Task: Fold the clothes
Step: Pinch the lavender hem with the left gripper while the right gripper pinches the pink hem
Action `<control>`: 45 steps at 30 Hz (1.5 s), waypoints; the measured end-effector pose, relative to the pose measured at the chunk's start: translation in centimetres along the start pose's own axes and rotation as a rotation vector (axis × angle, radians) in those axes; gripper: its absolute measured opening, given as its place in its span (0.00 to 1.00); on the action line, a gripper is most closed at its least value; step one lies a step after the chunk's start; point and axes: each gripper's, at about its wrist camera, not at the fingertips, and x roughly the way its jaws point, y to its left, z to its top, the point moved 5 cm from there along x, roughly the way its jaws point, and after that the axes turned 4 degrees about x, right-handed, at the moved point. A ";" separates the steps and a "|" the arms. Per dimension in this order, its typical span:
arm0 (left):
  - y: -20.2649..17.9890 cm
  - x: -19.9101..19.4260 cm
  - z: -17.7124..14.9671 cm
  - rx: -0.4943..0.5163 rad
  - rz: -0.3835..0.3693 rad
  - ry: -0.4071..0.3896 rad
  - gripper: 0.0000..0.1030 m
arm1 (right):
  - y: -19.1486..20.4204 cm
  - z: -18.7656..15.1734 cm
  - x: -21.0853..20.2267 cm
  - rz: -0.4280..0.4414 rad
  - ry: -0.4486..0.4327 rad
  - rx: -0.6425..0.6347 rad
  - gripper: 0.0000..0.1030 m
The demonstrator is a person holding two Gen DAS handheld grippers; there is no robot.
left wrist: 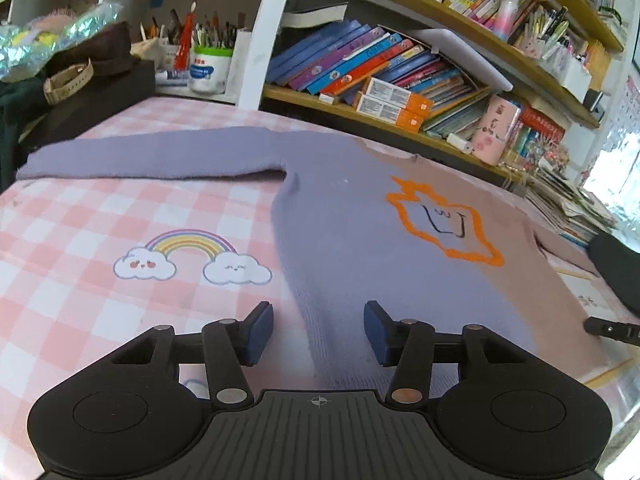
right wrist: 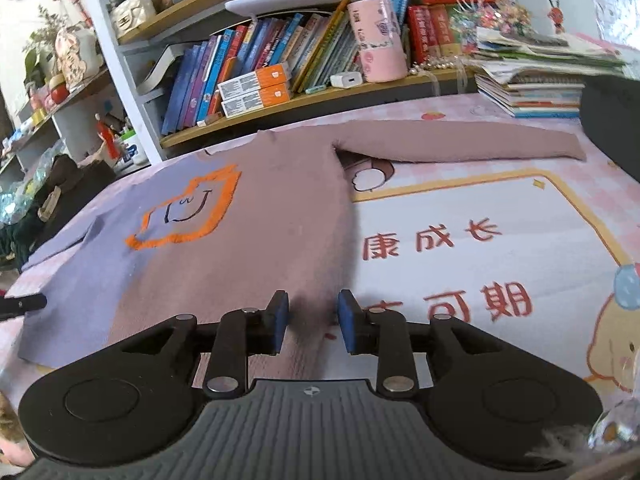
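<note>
- Sweater (left wrist: pixel 360 216), one, spread flat and face up on the table (left wrist: pixel 80 220), both sleeves straight out, no fold showing; all folding is left, as it lies.
- Left gripper (left wrist: pixel 318 332), jaws spread, hem's left corner just ahead between them.
- Right gripper (right wrist: pixel 313 322), jaws apart, astride the hem's right edge.
- Two grippers, two sleeves.
- Bookshelf (right wrist: pixel 320 96) beyond.

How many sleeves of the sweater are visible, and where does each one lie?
2. The purple sleeve lies stretched out flat to the left, on the pink checked cloth. The pinkish-brown sleeve lies stretched out to the right, near the stacked books.
</note>
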 end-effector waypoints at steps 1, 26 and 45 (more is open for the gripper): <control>0.0 0.2 0.1 -0.001 0.005 -0.002 0.30 | 0.2 -0.1 0.1 -0.009 -0.004 -0.021 0.14; -0.6 2.3 1.5 0.071 0.006 0.031 0.05 | 0.5 -0.7 -0.2 -0.063 -0.038 -0.099 0.09; 0.4 2.5 1.4 0.040 -0.059 -0.015 0.06 | 1.2 -0.8 -0.1 -0.095 -0.024 -0.134 0.10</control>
